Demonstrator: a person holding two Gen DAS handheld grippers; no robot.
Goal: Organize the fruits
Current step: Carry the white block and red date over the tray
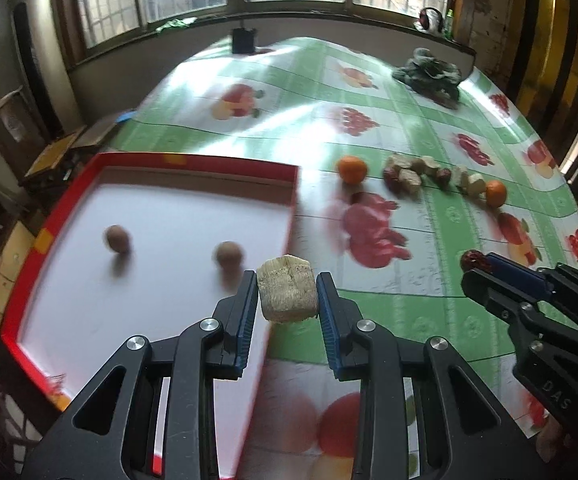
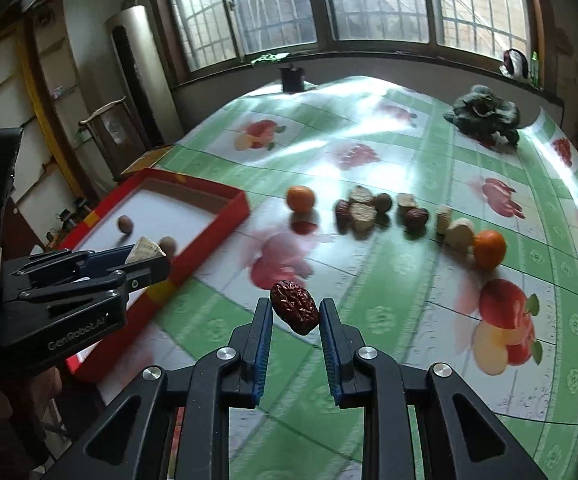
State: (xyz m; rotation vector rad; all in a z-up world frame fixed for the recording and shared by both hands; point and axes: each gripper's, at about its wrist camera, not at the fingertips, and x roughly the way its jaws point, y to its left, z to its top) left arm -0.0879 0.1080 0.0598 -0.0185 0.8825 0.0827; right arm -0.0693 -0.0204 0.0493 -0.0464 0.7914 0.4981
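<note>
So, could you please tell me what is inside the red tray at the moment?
Two small round brown fruits lie inside the red tray. The left gripper covers its near right part.

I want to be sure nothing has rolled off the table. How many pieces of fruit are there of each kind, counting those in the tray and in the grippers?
Oranges: 2
Red dates: 3, one in the right gripper
Pale chunks: 6, one in the left gripper
Brown round fruits: 3
Total: 14

Barred windows [image 2: 369, 4] w/ daylight; fruit-print tablecloth [image 2: 409, 152] below.
</note>
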